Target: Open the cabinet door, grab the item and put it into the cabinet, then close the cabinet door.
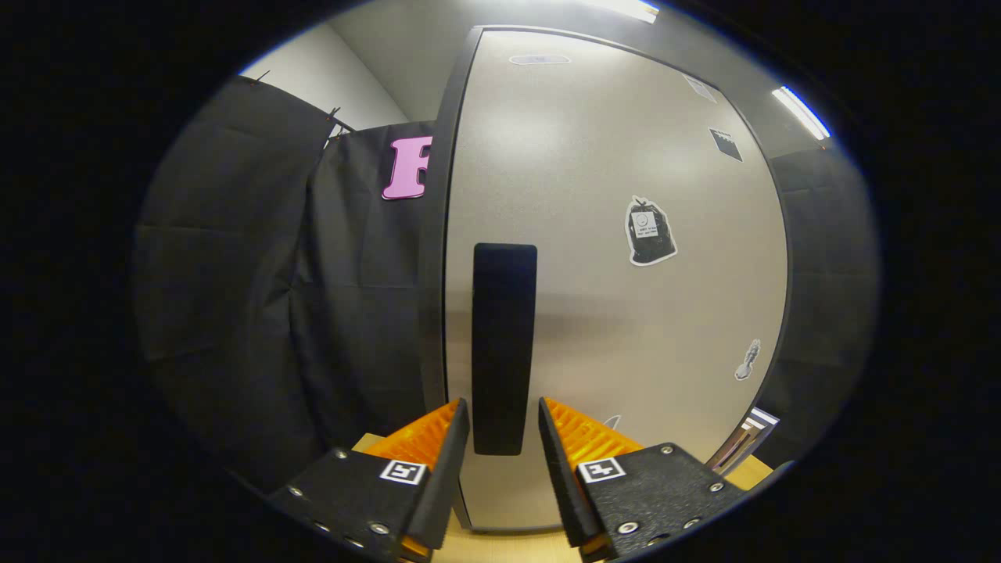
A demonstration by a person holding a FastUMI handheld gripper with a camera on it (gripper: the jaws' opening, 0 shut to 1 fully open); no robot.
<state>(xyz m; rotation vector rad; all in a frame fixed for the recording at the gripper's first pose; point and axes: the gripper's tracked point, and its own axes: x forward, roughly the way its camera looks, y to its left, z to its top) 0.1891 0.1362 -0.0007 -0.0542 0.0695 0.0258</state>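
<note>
Two fingers of the tool [504, 422] apart, straddling the handle [504, 344], cabinet door [610, 297] closed.

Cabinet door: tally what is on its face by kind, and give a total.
Handle: 1, dark and upright, its lower end between the open gripper fingers, untouched.
Stickers: 4 clear on the door: bag-shaped, dark square, pale one, small one.
Total: 5.
</note>
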